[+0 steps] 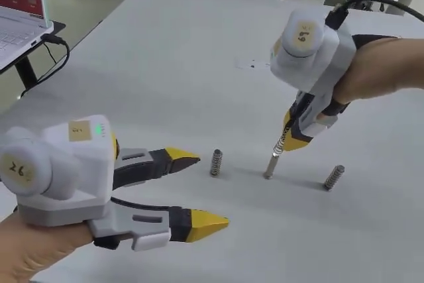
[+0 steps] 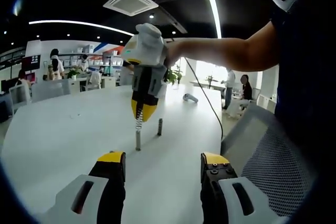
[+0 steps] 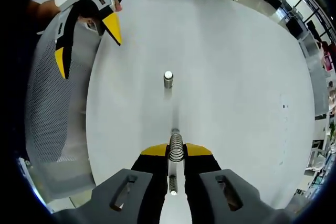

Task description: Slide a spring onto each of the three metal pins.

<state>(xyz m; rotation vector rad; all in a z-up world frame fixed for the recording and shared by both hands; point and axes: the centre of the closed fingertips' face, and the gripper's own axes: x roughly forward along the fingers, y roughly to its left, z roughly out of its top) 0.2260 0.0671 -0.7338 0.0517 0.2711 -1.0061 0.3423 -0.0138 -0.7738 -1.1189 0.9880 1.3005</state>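
In the head view my right gripper [image 1: 291, 138] is shut on a spring [image 1: 281, 142], held just over a bare upright metal pin [image 1: 270, 167]. The right gripper view has that spring [image 3: 176, 148] pinched between my yellow fingertips [image 3: 155, 150]. To the pin's left stands a second pin with a spring on it [image 1: 216, 162], also seen from above [image 3: 168, 80]. A third spring-covered piece [image 1: 334, 177] leans to the right of it. My left gripper [image 1: 197, 189] hovers open near the table's front left. Its own view looks at the right gripper [image 2: 143, 109] and the bare pin [image 2: 138, 140].
The white table [image 1: 199, 64] is bare around the pins. A laptop [image 1: 20, 11] on a stand with a cable sits off the far left edge. A mesh chair back [image 2: 273, 166] is close on one side. People and desks stand far behind.
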